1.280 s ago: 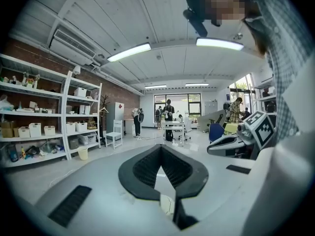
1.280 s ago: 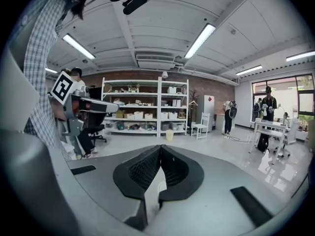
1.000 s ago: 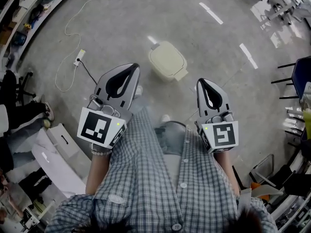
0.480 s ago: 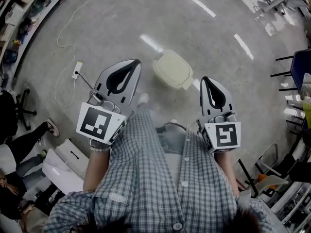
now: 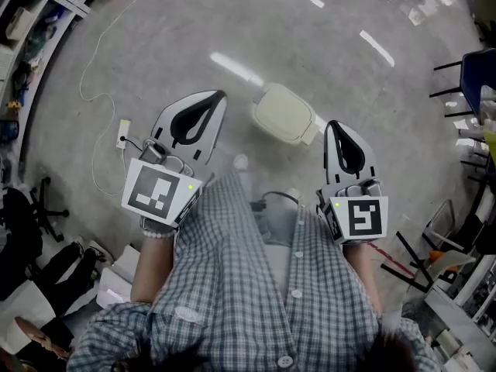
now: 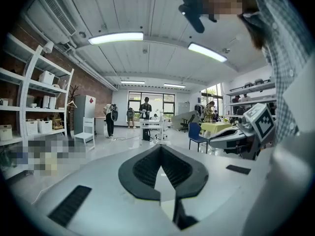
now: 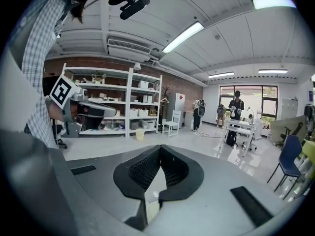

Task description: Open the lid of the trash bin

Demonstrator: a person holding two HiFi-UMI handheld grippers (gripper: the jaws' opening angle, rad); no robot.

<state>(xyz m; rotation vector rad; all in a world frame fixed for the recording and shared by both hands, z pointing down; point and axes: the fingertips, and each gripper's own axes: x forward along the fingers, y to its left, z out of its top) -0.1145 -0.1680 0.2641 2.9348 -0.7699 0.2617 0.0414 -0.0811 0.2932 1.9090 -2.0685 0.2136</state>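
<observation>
The person stands on a grey floor and holds both grippers out in front of a checked shirt, pointing toward 12 o'clock in the head view. The bin is cream coloured and stands on the floor ahead of the person, between the two gripper tips. It is at about 3 o'clock from the tip of the left gripper and at about 10 o'clock from the tip of the right gripper. Neither gripper touches it. The lid lies flat on the bin, so it is not yet opened.

In the left gripper view the two fingers are together at their tips and nothing is between them. In the right gripper view the fingers are also together, with nothing held.

A thin cable runs over the floor at 9 o'clock from the left gripper and ends in a white plug strip. A blue chair stands at the 3 o'clock edge of the head view, well apart from the bin.
</observation>
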